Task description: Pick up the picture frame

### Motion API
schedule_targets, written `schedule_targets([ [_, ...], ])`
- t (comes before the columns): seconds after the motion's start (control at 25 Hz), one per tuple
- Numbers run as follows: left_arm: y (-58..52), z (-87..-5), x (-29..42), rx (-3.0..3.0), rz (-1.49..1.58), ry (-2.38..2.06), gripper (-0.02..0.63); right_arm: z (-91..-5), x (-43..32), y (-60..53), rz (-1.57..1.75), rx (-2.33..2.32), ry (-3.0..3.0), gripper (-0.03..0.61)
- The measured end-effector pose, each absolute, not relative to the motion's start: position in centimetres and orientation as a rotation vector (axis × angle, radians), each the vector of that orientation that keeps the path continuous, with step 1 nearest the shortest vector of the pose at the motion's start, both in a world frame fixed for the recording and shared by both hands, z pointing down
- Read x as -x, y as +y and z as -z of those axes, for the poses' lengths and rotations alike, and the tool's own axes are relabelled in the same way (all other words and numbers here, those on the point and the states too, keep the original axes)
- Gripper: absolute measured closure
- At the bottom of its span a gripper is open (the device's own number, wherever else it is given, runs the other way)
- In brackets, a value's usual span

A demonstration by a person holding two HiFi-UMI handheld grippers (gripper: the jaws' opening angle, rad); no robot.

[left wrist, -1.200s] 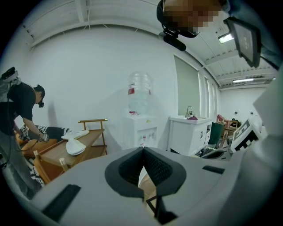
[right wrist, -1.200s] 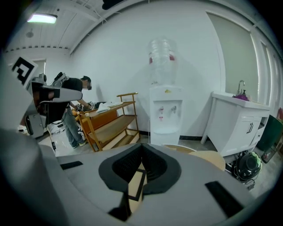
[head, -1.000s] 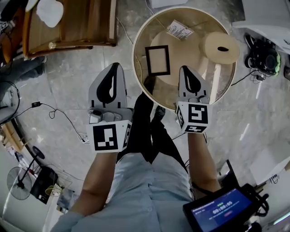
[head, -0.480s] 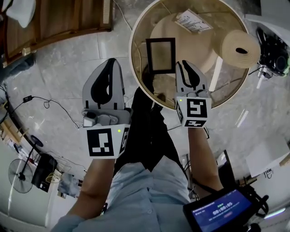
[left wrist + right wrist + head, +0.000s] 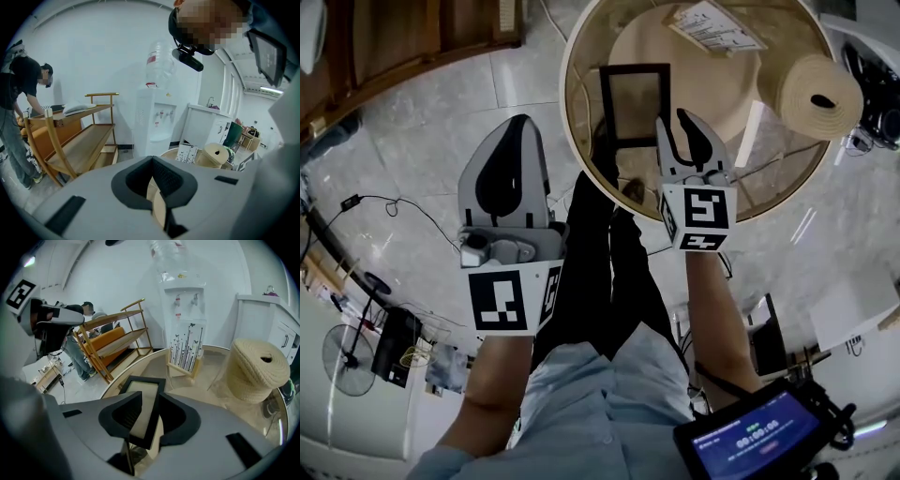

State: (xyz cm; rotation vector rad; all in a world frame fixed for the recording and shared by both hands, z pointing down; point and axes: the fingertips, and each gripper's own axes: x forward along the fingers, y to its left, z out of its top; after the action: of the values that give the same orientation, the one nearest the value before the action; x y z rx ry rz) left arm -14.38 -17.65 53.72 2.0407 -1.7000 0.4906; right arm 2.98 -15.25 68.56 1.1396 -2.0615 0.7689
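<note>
A black picture frame [image 5: 634,103] lies flat on the round glass table [image 5: 581,141], near its front left rim. My right gripper [image 5: 678,127] hangs just above the frame's right edge, its jaws opening. In the right gripper view the frame [image 5: 146,401] shows in the gap between the two jaws, and the pads do not press on it. My left gripper [image 5: 525,124] is off the table's left side, over the floor, with its jaws shut on nothing [image 5: 152,161].
On the table stand a coil of rope [image 5: 818,89] at the right and a printed card in a wooden stand [image 5: 712,23] at the back. A wooden shelf rack [image 5: 75,136] and a water dispenser [image 5: 157,117] stand beyond. Cables [image 5: 384,202] lie on the floor.
Both grippers have come down toward the table. The right gripper's jaws, shut a second ago, now stand apart over the frame's right edge. The left gripper stays shut.
</note>
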Motion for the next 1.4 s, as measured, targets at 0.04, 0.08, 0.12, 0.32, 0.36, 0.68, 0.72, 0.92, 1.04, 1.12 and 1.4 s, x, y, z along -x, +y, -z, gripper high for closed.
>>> schedule_targets([
  [0.04,-17.6,-54.0,14.4,-2.037,-0.493,-1.697,0.603,-69.0,-3.0,-15.1,-0.774,-1.139,-2.054,0.451],
  [0.08,-17.5,-54.2,14.3,-2.033,-0.497,-1.692,0.603,-69.4,-3.1,-14.9,-0.778,-1.140,-2.045,0.451],
  [0.12,-17.4,-54.4,14.3,-2.031,-0.500,-1.687,0.603,-69.8,-3.2,-14.7,-0.781,-1.141,-2.036,0.451],
  [0.32,-17.7,-55.3,14.6,-2.025,-0.509,-1.675,0.603,-71.3,-3.4,-14.8,-0.805,-1.153,-2.008,0.447],
  [0.36,-17.7,-55.4,14.7,-2.024,-0.511,-1.674,0.603,-71.6,-3.4,-14.8,-0.810,-1.154,-2.005,0.447],
  [0.68,-17.6,-56.2,15.0,-2.017,-0.517,-1.658,0.603,-73.2,-3.8,-14.8,-0.841,-1.169,-1.976,0.462],
  [0.72,-17.6,-56.2,15.0,-2.016,-0.517,-1.656,0.603,-73.2,-3.8,-14.7,-0.853,-1.170,-1.978,0.459],
  [0.92,-17.7,-56.3,15.2,-2.013,-0.517,-1.647,0.603,-73.2,-3.5,-14.7,-0.913,-1.159,-1.988,0.458],
  [1.04,-17.6,-56.5,15.2,-2.010,-0.521,-1.644,0.603,-73.4,-3.4,-14.6,-1.006,-1.144,-2.007,0.466],
  [1.12,-17.6,-56.6,15.1,-2.011,-0.521,-1.641,0.603,-73.6,-3.5,-14.7,-1.047,-1.145,-2.008,0.476],
  [1.4,-17.9,-56.1,14.7,-2.021,-0.505,-1.646,0.603,-73.0,-3.8,-14.9,-0.950,-1.157,-1.984,0.495],
])
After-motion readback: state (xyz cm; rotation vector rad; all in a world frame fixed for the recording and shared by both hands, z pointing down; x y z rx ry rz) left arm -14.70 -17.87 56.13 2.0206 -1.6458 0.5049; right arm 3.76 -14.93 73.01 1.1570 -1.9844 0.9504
